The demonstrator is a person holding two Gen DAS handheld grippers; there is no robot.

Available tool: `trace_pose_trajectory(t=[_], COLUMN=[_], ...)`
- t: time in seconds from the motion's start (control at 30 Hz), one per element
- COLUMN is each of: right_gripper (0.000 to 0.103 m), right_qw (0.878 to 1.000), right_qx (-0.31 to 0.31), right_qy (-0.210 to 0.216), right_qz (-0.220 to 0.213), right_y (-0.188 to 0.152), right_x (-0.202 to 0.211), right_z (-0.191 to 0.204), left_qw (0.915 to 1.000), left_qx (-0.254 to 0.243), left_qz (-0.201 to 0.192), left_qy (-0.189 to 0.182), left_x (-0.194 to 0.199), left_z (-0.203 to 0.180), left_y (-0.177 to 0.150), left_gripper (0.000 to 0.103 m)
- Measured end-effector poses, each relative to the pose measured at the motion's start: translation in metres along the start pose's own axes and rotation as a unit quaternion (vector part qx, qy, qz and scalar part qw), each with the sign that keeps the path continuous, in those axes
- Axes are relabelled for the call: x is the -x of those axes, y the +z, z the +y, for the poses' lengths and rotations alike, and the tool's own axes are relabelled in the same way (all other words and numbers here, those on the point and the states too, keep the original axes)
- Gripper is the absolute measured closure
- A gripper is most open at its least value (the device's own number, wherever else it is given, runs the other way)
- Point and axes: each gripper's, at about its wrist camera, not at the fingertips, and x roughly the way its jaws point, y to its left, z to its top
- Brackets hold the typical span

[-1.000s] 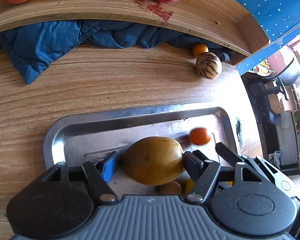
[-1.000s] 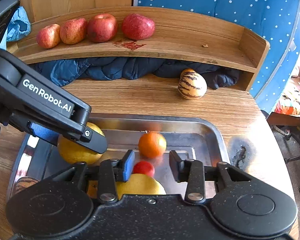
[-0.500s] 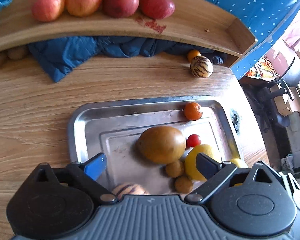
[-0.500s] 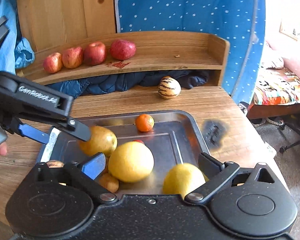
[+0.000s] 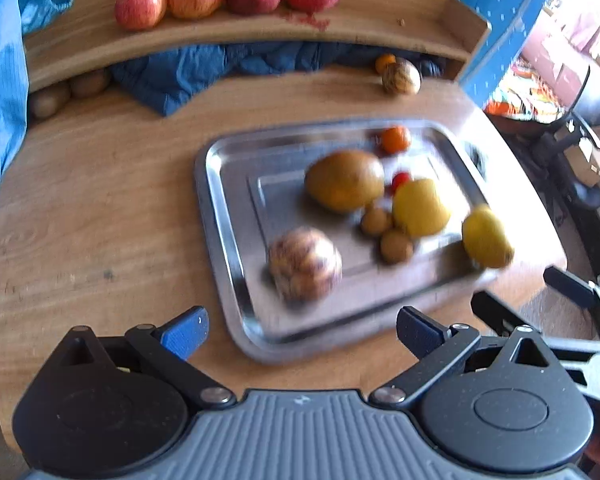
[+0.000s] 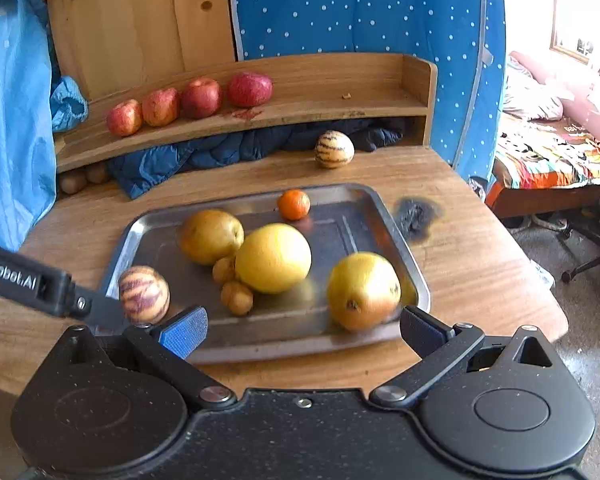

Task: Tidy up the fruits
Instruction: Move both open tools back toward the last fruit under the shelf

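Both tools were held above the near edge of the bench (image 6: 480, 240) and both were empty, with jaws spread wide: the left tool (image 5: 302, 330) and the right tool (image 6: 303, 330) each looked toward the metal tray (image 6: 414, 268). On the tray lay a brown-yellow pear (image 6: 211, 236), a big yellow fruit (image 6: 273, 258) touching it, and a second yellow fruit (image 6: 362, 290) near the front right corner. Two small brown fruits (image 6: 231, 282) sat in front of the pear, just beside the big yellow one. A mandarin (image 6: 294, 204) was at the far rim, and a small red fruit (image 5: 400, 179) showed only in the left view, between the pear and the yellow fruit. A striped melon (image 6: 144, 294) sat at the front left corner of the tray, partly behind the left tool's arm. Another striped melon (image 6: 334, 149) stood on the bench behind the tray, near a blue cloth (image 6: 204, 156). Four apples (image 6: 188, 102) were in a row on the shelf (image 6: 340, 96)
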Motion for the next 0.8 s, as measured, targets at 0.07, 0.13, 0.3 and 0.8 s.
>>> trace_pose_trajectory(t=[0.07,0.13,0.3,0.8], right_gripper=[0.001,0.001,0.001,0.001], right_qw=[1.0,1.0,0.999,0.998], right_qx=[0.004,0.006,0.003,-0.035], right_qy=[0.0,-0.002,-0.016,-0.042], right_qz=[0.006,0.014,0.03,0.013], right_y=[-0.005,-0.008,-0.013,0.014], right_x=[0.003,0.005,0.007,-0.018], right_z=[0.0,0.0,-0.007,-0.049], left_qw=[0.9999,0.9997,0.9991,0.9994], left_qx=[0.0,-0.005,-0.018,-0.022], left_qz=[0.014,0.023,0.038,0.025], left_qy=[0.0,0.001,0.002,0.002], left_x=[-0.001,-0.002,-0.003,-0.025], left_z=[-0.003,-0.008,-0.024,-0.045], left_y=[-0.006,-0.011,-0.014,0.048], left_gripper=[0.001,0.001,0.001,0.001])
